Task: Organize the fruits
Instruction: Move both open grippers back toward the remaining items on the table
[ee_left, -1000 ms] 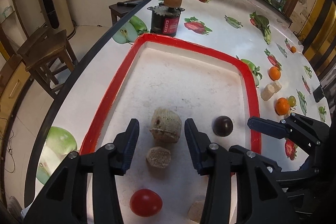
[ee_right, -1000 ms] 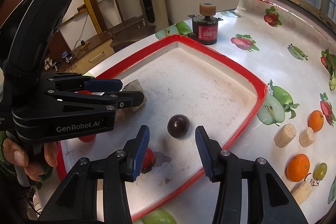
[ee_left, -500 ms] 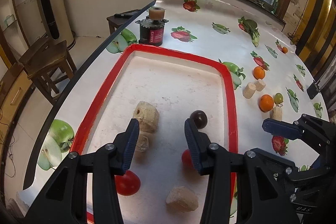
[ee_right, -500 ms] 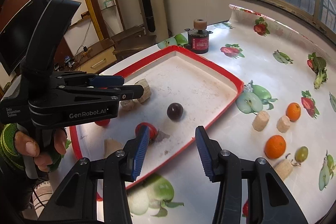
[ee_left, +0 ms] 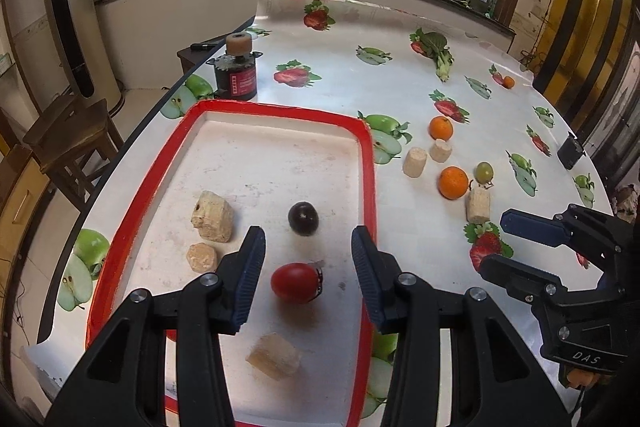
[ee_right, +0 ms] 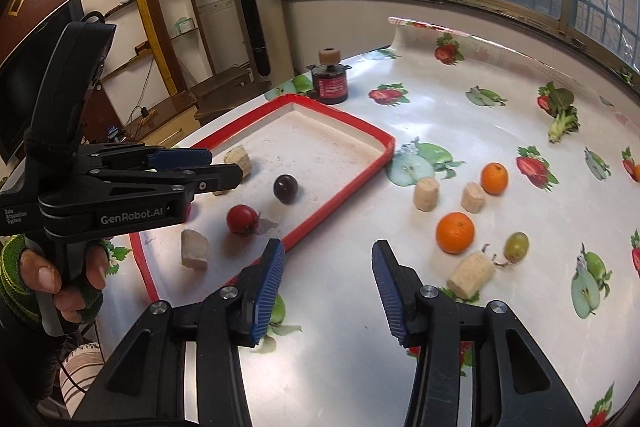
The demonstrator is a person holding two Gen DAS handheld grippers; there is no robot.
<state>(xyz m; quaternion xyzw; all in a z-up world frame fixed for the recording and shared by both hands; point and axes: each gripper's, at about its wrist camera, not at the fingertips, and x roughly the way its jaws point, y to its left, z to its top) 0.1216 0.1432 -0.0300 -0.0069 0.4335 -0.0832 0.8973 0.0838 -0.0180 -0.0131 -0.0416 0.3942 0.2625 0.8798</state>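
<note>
A red-rimmed white tray (ee_left: 368,163) holds a dark plum (ee_left: 303,218), a red tomato (ee_left: 295,283) and several cork pieces (ee_left: 212,217). My left gripper (ee_left: 308,247) hovers open and empty above the tomato and plum. Right of the tray lie two oranges (ee_right: 455,231) (ee_right: 494,179), a green grape (ee_right: 516,245) and more corks (ee_right: 471,275). My right gripper (ee_right: 328,247) stands open and empty over the tablecloth, just off the tray's near right edge (ee_right: 340,195). It also shows at the right of the left wrist view (ee_left: 494,243).
A black jar (ee_left: 236,79) with a cork top stands behind the tray. The fruit-print tablecloth (ee_right: 440,131) covers the table, whose left edge drops to a wooden chair (ee_left: 68,131). A gloved hand (ee_right: 40,279) holds the left gripper (ee_right: 226,166).
Both grippers have drawn back and risen, so more of the table shows. The right gripper has shifted right, off the tray and over the cloth. Nothing was picked up.
</note>
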